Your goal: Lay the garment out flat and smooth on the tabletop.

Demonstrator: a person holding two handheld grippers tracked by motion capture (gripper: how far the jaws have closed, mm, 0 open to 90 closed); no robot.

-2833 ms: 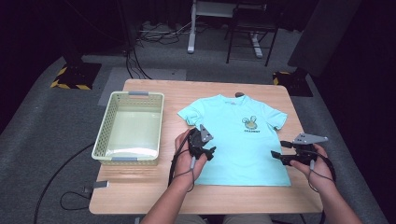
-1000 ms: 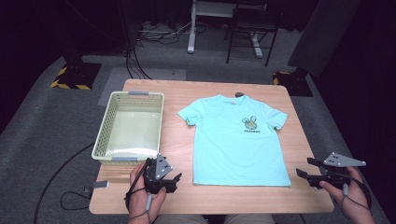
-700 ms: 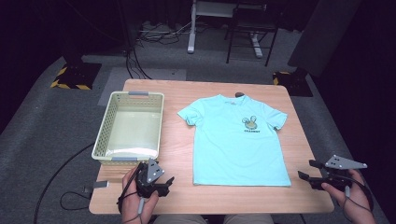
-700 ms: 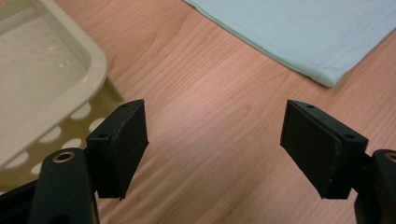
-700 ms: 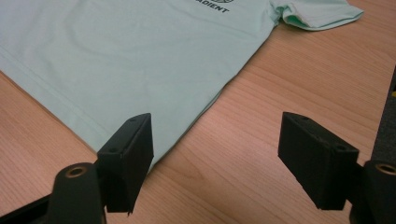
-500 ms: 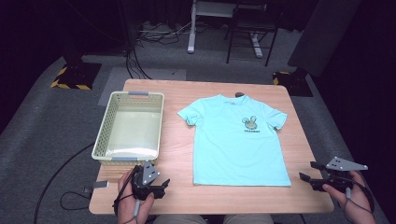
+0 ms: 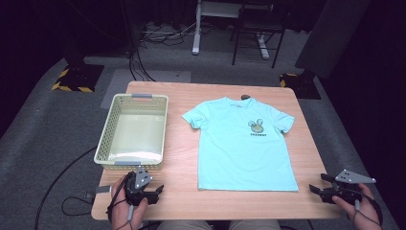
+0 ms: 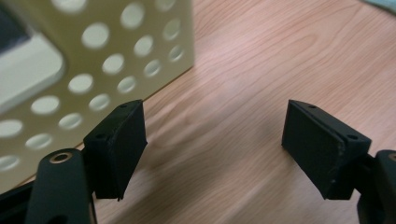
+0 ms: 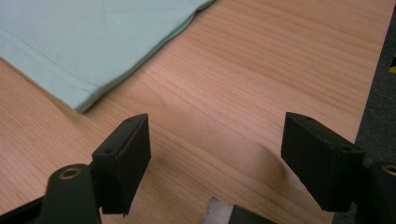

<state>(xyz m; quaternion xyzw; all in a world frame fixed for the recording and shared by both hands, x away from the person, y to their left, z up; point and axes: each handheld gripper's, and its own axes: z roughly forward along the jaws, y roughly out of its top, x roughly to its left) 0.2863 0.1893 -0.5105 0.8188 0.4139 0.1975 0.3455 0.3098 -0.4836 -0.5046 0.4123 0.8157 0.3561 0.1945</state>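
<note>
A light turquoise T-shirt with a small print on the chest lies flat on the wooden table. My left gripper rests low at the near left edge, just in front of the basket, jaws open and empty. In the left gripper view my left gripper frames bare wood beside the basket wall. My right gripper sits at the near right corner, off the shirt's hem. In the right gripper view my right gripper has just been opening a little, with nothing between the jaws, and the shirt's hem corner lies ahead.
A pale yellow perforated basket stands on the table's left half with nothing in it. Beyond the table are grey carpet, cables and chair legs. The table's right edge runs close beside my right gripper.
Both hands have drawn back from the shirt to the near edge and sunk lower. The left one has slid left to the basket's front; the right one has gone to the near right corner.
</note>
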